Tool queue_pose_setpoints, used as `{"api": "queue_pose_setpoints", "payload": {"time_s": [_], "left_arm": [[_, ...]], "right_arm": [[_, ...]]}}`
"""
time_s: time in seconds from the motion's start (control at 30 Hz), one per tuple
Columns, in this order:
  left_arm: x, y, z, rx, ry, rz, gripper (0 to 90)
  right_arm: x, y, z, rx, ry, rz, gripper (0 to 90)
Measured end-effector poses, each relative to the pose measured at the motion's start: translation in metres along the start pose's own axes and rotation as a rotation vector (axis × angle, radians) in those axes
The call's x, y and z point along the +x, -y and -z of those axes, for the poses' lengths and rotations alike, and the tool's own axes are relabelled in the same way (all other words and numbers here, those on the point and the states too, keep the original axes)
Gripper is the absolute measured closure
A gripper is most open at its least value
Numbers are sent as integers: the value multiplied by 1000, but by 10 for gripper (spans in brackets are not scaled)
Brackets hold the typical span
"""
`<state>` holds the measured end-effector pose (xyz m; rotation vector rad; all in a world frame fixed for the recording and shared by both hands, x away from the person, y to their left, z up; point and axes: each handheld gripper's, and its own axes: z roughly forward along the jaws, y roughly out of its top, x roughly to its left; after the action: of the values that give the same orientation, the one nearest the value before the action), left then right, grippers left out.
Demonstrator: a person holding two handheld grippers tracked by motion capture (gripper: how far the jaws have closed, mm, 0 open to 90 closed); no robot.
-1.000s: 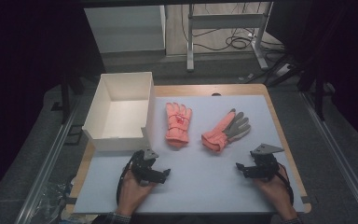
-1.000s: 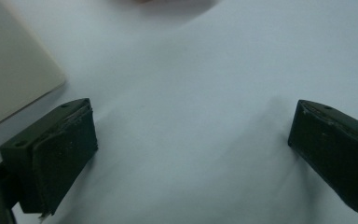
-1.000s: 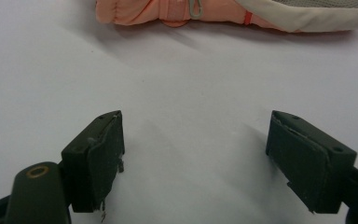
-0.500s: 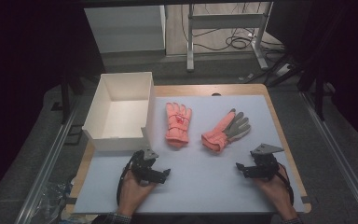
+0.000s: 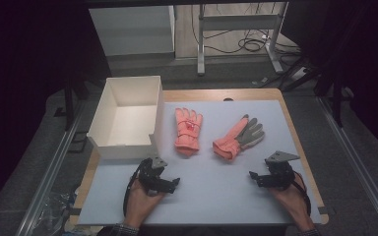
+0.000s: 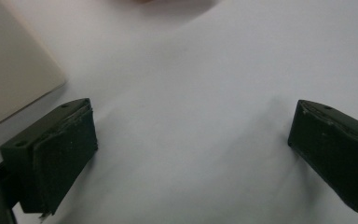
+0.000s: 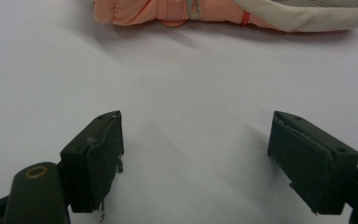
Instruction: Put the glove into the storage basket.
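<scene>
Both grippers sat low on the white table cover (image 5: 211,196), near the bottom of the high view, each held in one hand. Left gripper (image 5: 170,184) at lower left of centre, jaws spread wide with bare cover between them in its own view (image 6: 186,154). Right gripper (image 5: 256,178) at lower right, jaws likewise spread and holding nothing (image 7: 193,158).

Two gloves lay mid-frame, above the grippers and apart from each other. Left glove (image 5: 187,131): orange, long axis running nearly straight up the frame, cuff towards the bottom edge, fingers towards the top. It lay just right of the open white box (image 5: 128,147), whose near wall stood just above the left gripper. Right glove (image 5: 237,138): orange with grey palm and fingers, long axis slanted, cuff at lower left, fingertips at upper right.

Relation that matters: each glove's cuff end pointed towards the grippers. The left glove's cuff lay up and slightly right of the left gripper. The right glove's cuff lay up and left of the right gripper, and showed along the top edge of the right gripper view (image 7: 177,11), so that gripper already faced it.

Judgement: each hand was nearer its own-side glove; the box stood on the left hand's side
</scene>
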<state>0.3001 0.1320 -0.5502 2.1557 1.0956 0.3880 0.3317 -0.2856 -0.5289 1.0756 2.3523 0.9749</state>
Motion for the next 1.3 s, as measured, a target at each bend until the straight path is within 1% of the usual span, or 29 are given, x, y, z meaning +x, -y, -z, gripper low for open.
{"api": "queue_pose_setpoints", "payload": {"time_s": [0.17,0.33,0.57,0.7,0.97,1.1,1.3], "left_arm": [[0,0,0,0,0,0,10],[0,0,0,1,0,-1,10],[0,0,0,1,0,0,10],[0,0,0,1,0,0,10],[0,0,0,1,0,0,10],[0,0,0,1,0,0,10],[0,0,0,1,0,0,10]], "right_arm": [[0,-1,1,-6,-12,-5,189],[0,-7,4,-11,-21,-4,202],[-2,-16,4,-7,-39,-4,231],[-5,-23,3,-9,-53,-13,243],[-9,-30,2,-13,-67,-25,260],[-13,-37,2,-19,-78,-44,297],[-17,-46,2,-32,-85,-50,342]]}}
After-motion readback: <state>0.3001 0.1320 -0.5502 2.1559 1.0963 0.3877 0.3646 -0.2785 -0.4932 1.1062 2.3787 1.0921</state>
